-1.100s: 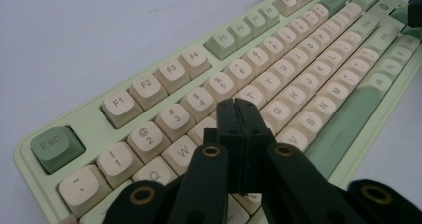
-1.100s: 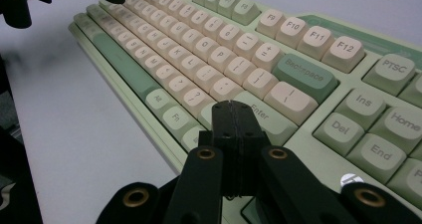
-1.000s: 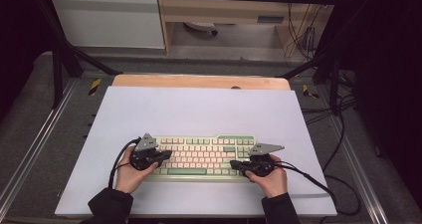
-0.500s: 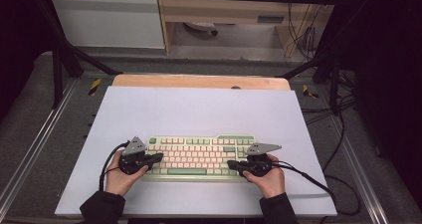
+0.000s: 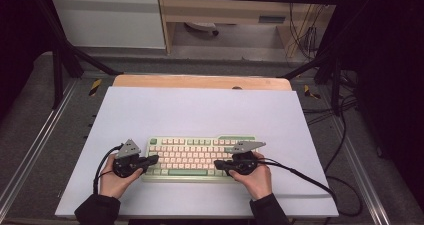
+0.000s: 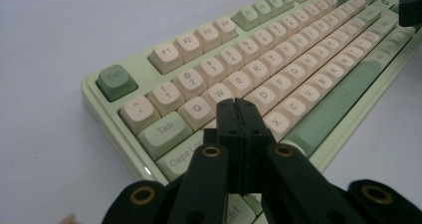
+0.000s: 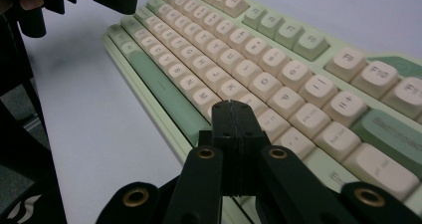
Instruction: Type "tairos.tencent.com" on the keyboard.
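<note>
Two grippers over keyboard (image 5: pixel 197 157), near front edge of white mat (image 5: pixel 200 110). Left gripper (image 6: pixel 238 104) jaws pressed together, empty, tip above A key area. Right gripper (image 7: pixel 233 107) likewise pinched flat, above lower right letter rows. Step looks like typing by poking keys. Next: precise downward press on one key. Key beneath each tip hidden; contact unclear.
</note>
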{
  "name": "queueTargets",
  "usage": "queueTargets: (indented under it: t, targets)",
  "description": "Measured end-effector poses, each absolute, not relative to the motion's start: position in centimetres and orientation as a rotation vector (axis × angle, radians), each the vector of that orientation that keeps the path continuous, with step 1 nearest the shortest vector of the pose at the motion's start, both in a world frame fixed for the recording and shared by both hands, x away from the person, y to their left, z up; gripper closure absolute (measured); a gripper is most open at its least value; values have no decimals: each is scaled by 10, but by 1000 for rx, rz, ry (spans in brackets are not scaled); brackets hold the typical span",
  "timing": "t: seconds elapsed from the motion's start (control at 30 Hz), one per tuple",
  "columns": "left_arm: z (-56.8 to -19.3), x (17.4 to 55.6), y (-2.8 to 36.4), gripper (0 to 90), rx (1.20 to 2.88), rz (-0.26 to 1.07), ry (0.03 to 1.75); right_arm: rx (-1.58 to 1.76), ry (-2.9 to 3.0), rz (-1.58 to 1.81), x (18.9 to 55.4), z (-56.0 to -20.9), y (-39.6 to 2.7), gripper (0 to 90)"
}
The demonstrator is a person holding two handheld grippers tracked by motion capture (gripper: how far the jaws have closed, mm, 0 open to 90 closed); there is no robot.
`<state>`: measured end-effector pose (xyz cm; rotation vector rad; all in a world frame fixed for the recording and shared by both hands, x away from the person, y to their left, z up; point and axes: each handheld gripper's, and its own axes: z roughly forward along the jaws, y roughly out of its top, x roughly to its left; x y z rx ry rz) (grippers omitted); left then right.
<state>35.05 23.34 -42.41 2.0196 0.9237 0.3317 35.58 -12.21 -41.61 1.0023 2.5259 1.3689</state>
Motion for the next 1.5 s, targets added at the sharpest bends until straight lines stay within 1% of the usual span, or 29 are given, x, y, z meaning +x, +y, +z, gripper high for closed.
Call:
queueTargets:
  t: [0.33, 0.57, 1.23, 1.5]
  targets:
    - [-424, 350, 234, 897, 2020, 331, 919, 962, 2570, 1348, 362, -418, -84, 900]
    - [-425, 351, 233, 897, 2023, 330, 917, 963, 2588, 1345, 366, -424, -67, 900]
    - [-426, 351, 232, 896, 2031, 326, 918, 955, 2605, 1345, 370, -437, -59, 900]
    - [-427, 351, 232, 897, 2033, 322, 917, 939, 2599, 1346, 368, -429, -63, 900]
